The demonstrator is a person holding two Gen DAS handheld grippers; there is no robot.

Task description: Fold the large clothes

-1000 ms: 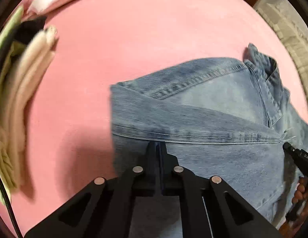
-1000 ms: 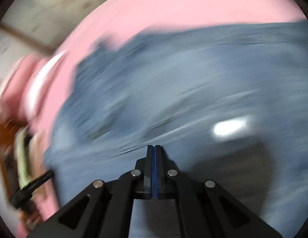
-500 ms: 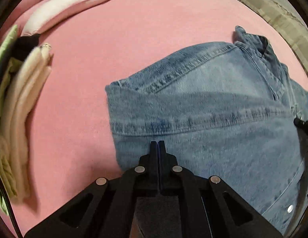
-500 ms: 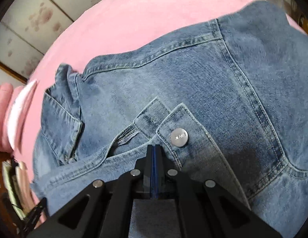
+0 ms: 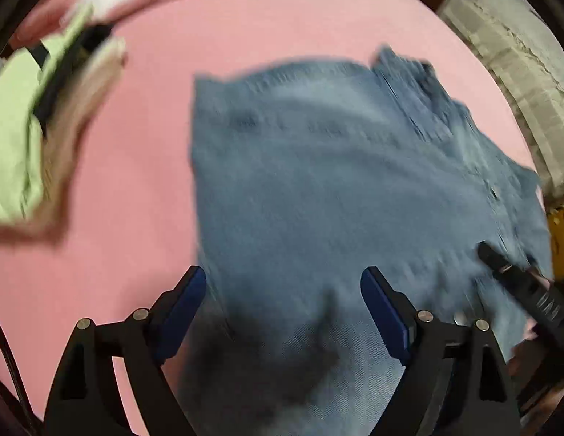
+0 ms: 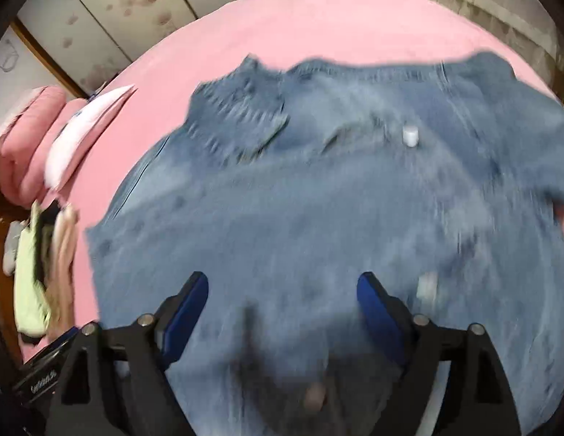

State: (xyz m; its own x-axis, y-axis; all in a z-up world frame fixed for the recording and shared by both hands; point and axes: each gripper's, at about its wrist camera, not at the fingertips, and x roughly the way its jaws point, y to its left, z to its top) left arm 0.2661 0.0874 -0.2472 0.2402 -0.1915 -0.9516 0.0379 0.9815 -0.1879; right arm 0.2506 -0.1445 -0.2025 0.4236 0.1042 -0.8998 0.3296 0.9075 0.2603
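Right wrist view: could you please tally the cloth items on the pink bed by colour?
Blue: 1, the denim garment
White: 1, a pillow
Pale green: 1, a folded piece in the side pile
Beige: 1, a folded piece in that pile, blurred
Total: 4

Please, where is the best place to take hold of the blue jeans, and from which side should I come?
Probably grip the jeans at their near edge, coming from the near side. That edge lies right under both open grippers, and the denim is spread flat on the pink bed. Blur hides seam details.
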